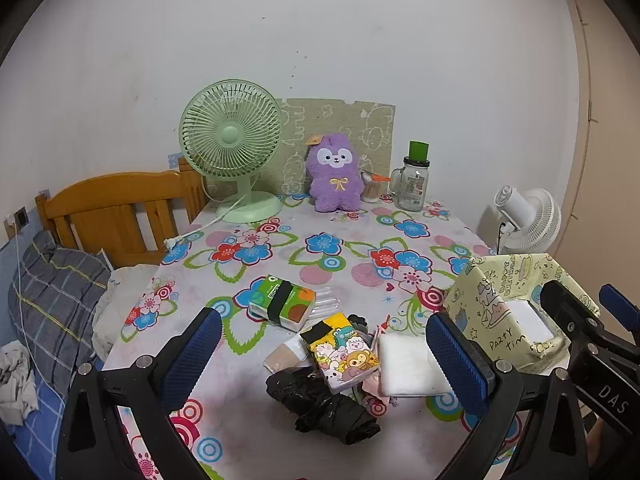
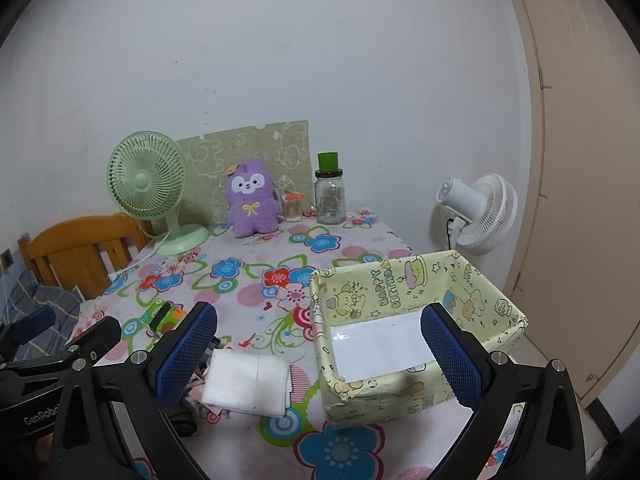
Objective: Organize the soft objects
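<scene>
My left gripper (image 1: 324,352) and my right gripper (image 2: 320,354) are both spread wide and carry nothing. The folded white cloth (image 2: 248,383), the cartoon tissue pack (image 1: 339,353) and the crumpled black plastic bag (image 1: 322,404) lie together on the flowered tablecloth (image 1: 280,248). They are just left of the yellow paper-covered box (image 2: 416,312).

A plain white wall (image 1: 320,32) backs the floral-clothed table (image 1: 280,248); an orange wooden bed headboard (image 1: 116,216) stands left, a beige door (image 2: 580,160) right.

The left tongs (image 1: 324,354) gape wide above a crumpled black plastic bag (image 1: 322,406), a cartoon-printed tissue pack (image 1: 340,350) and a folded white cloth (image 1: 406,366). A yellow paper-wrapped box (image 1: 486,300) sits right on the floral-clothed bench (image 1: 280,256).
</scene>
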A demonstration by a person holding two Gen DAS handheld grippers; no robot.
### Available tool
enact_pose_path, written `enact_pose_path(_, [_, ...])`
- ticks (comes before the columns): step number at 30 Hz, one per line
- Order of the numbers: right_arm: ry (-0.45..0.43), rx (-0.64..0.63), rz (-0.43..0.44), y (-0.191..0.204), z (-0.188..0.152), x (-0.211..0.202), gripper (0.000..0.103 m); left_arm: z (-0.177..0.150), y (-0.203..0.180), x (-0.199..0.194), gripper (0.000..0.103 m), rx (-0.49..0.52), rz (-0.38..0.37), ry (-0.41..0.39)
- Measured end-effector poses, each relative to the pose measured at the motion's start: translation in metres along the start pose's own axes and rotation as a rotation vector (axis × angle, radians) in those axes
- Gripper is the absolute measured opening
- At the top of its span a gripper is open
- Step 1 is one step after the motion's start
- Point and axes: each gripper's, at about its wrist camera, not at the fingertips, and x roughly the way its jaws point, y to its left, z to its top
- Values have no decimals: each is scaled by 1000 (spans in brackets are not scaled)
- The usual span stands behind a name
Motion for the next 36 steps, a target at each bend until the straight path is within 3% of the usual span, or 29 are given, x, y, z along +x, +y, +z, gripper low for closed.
enact_pose_path(36, [-11,7,4,0,0,0,103,-2,-3,4,101,12,-4,-4])
